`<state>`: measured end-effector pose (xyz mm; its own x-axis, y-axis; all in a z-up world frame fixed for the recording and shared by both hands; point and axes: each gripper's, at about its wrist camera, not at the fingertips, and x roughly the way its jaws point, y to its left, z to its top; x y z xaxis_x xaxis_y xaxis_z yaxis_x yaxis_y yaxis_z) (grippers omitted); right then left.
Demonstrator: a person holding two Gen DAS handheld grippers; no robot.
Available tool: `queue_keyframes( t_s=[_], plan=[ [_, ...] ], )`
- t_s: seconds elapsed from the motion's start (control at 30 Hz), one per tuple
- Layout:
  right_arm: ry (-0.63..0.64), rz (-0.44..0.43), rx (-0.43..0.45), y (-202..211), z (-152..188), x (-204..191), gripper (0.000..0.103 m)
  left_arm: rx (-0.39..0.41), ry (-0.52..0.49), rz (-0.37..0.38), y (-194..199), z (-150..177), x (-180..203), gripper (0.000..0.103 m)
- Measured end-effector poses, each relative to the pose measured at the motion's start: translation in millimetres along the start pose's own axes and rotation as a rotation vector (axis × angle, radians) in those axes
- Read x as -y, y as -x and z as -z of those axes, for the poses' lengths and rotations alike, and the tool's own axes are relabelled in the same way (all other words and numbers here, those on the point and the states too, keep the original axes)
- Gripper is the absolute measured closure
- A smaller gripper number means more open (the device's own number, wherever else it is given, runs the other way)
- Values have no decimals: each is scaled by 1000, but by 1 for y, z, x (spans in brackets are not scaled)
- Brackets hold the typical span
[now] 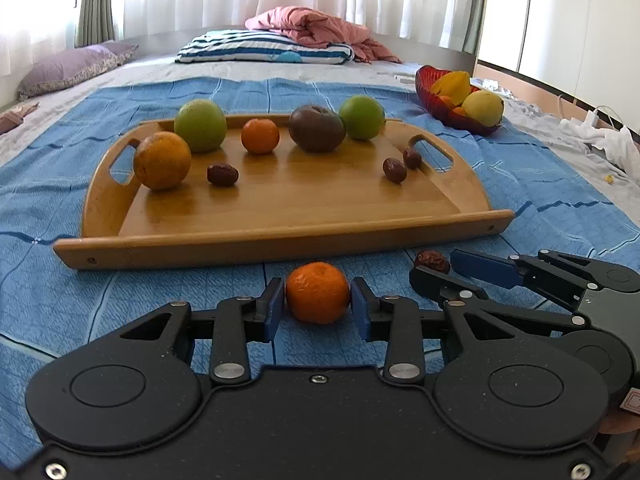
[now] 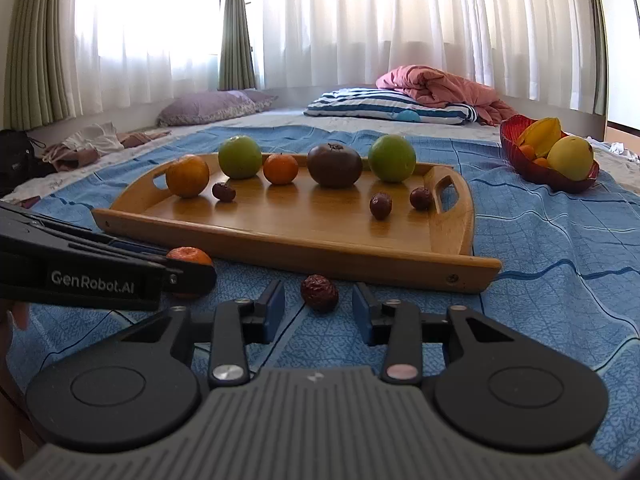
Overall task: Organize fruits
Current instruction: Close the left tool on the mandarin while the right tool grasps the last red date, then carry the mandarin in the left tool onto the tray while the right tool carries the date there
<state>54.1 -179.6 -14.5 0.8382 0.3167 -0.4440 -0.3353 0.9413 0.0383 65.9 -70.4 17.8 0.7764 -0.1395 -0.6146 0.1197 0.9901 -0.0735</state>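
Observation:
A small mandarin point(image 1: 318, 298) lies on the blue blanket just in front of the wooden tray point(image 1: 280, 240). My left gripper point(image 1: 318, 292) is shut on it, both blue pads pressing its sides; the right wrist view shows the mandarin point(image 2: 188, 255) half hidden behind the left gripper point(image 2: 188, 270). A wrinkled red date point(image 2: 319, 287) lies on the blanket between the fingers of my right gripper point(image 2: 319, 300), which is open with a gap on each side. On the tray point(image 2: 280, 248) sit an orange, two green apples, a mandarin, a dark brown fruit and three dates.
A red bowl point(image 1: 424, 84) holding yellow and orange fruit stands on the blanket at the far right. Beyond the tray lie a striped pillow point(image 1: 264, 50) and a pink quilt point(image 1: 320, 28). Clothes lie at the bed's edges. A hand shows at the left edge of the right wrist view.

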Motion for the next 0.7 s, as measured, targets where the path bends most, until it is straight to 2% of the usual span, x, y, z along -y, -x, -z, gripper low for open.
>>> queue_keyframes(
  t_s=[0.2,0.53,0.7],
  plan=[
    [-25,16,-17,-4,-2,-2,67,4,4,-5,-4,3,2,67],
    [-44,33,-29,-7,-3,-4,68,12,22,1,-5,4,0,69],
    [-49,54,-31,-9,-4,-6,73,14,29,-2,-5,3,1,70]
  ],
)
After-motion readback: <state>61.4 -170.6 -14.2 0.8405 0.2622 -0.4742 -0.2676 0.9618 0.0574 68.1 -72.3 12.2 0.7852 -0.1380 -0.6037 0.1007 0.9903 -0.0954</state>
